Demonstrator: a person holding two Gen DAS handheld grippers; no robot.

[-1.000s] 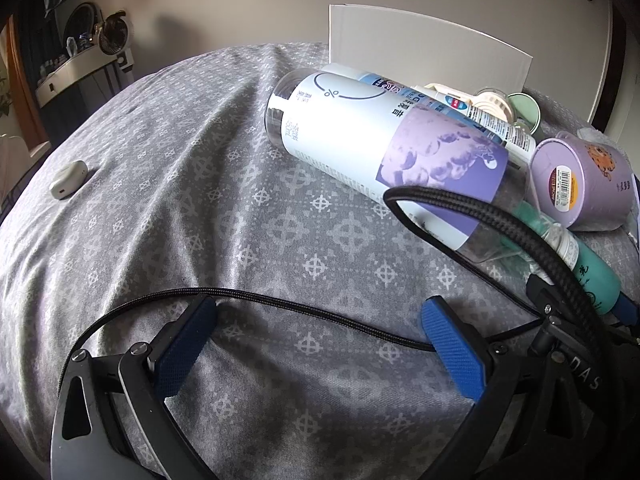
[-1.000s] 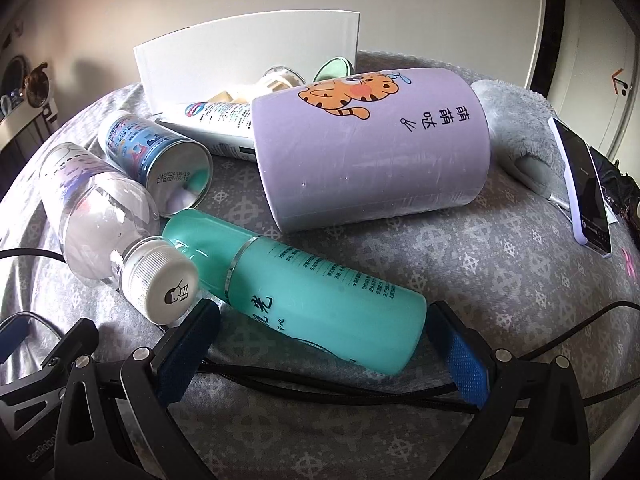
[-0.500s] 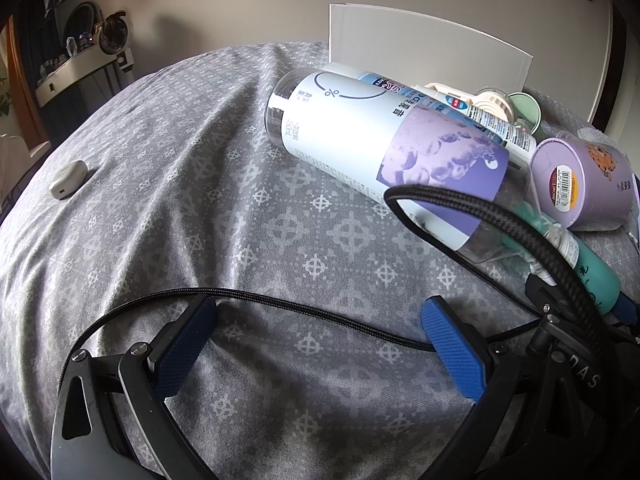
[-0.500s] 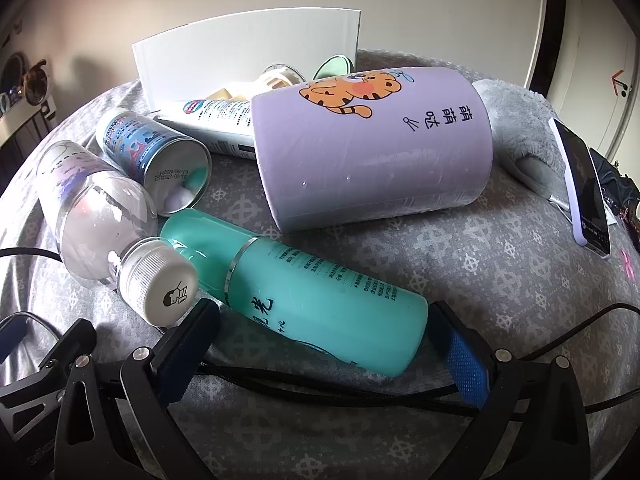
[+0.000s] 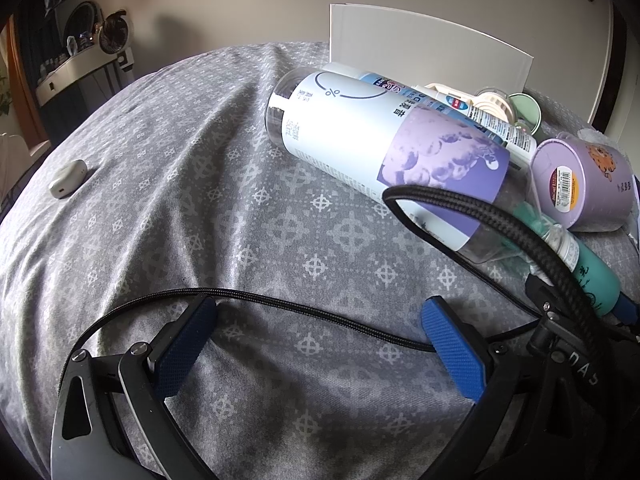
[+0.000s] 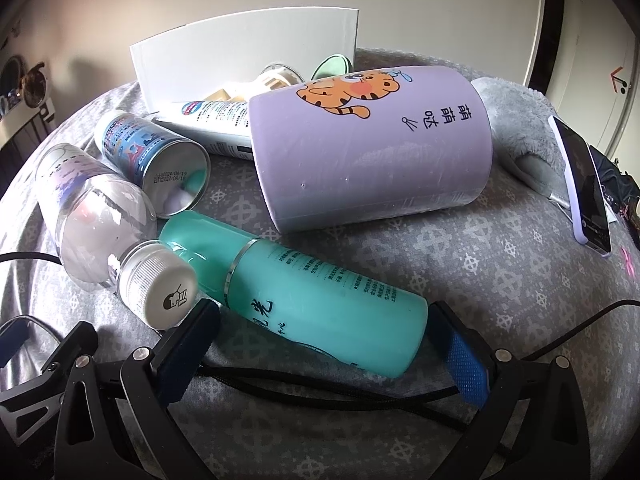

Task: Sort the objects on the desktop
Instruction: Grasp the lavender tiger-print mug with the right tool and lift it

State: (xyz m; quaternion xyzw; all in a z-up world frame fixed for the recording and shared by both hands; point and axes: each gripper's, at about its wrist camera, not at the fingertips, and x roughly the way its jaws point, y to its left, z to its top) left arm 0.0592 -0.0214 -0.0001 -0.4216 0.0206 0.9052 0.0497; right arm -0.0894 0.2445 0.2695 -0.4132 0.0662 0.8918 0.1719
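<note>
A grey patterned bedspread point(image 5: 208, 208) lies bare on the left, crowded on the right. The left gripper point(image 5: 320, 340) gapes wide over empty cloth. The right gripper point(image 6: 328, 340), wide too, straddles the teal bottle point(image 6: 320, 300), which lies beside the toppled purple tiger cup point(image 6: 368, 152) before the white box point(image 6: 248, 44).

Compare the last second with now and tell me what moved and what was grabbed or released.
Nearly nothing. The right gripper has crept slightly closer to the teal bottle, which lies between its open jaws, not yet clamped. The left gripper stays open over bare cloth. The purple cup, clear bottle, blue can and white box lie as before. Nothing was grabbed or released.
</note>
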